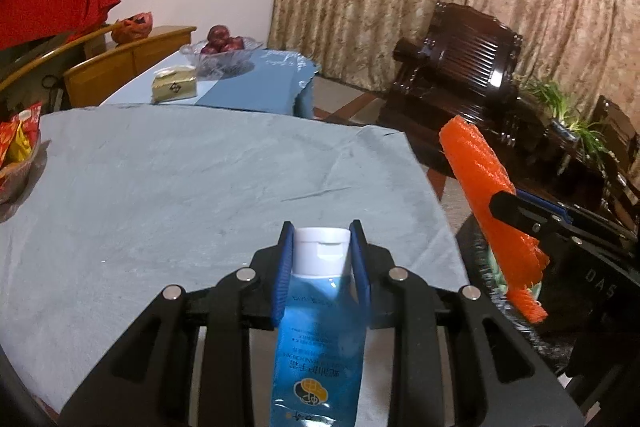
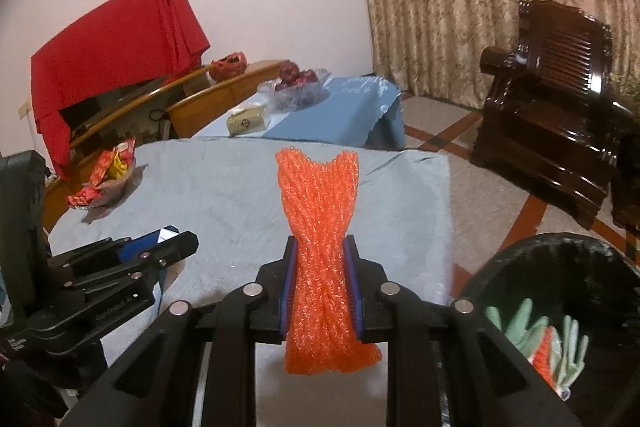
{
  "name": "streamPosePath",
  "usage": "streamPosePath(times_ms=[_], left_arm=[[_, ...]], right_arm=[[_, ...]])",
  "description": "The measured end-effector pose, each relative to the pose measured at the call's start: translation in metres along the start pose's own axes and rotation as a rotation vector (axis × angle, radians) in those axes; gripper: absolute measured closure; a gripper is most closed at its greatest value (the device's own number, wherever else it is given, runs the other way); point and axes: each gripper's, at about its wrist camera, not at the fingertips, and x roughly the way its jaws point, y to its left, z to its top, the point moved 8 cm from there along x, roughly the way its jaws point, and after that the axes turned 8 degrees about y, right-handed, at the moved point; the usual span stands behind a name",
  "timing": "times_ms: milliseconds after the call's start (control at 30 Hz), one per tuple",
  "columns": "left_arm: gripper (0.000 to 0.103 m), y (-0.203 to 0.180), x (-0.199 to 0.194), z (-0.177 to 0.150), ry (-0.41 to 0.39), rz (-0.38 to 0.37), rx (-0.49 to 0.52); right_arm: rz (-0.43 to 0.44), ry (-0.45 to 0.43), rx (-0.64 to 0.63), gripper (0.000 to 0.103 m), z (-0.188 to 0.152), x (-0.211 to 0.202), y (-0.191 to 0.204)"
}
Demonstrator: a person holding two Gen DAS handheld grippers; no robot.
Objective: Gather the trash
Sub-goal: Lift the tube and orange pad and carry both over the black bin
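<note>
My left gripper (image 1: pixel 321 239) is shut on a blue tube with a white cap (image 1: pixel 320 315), held above the table's grey-blue cloth (image 1: pixel 180 187). My right gripper (image 2: pixel 319 247) is shut on an orange foam net sleeve (image 2: pixel 318 227), held upright above the table's right edge; the sleeve also shows in the left wrist view (image 1: pixel 480 179). A black-lined trash bin (image 2: pixel 592 259) stands on the floor at the right, below the right gripper, with green gloves (image 2: pixel 520 331) and an orange scrap inside. The left gripper shows at the left of the right wrist view (image 2: pixel 176 239).
A bowl of red and yellow snack packets (image 2: pixel 108 179) sits at the table's left edge. Behind is a second table (image 1: pixel 260 87) with a tissue box (image 1: pixel 175 87) and a glass bowl of apples (image 1: pixel 222 45). A dark wooden armchair (image 2: pixel 560 107) stands right, before curtains.
</note>
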Motion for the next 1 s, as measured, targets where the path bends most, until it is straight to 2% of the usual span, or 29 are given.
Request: streamPosePath(times_ms=[467,1000], left_arm=[[0.076,-0.089,-0.009,-0.002,-0.001,-0.093,0.099],[0.076,-0.243,0.014,0.006,-0.020,-0.279,0.269]], right_arm=[[-0.105,-0.064,0.053,0.081,-0.016,-0.071,-0.063],[-0.290,-0.098,0.181,0.081,-0.048,-0.133,-0.182]])
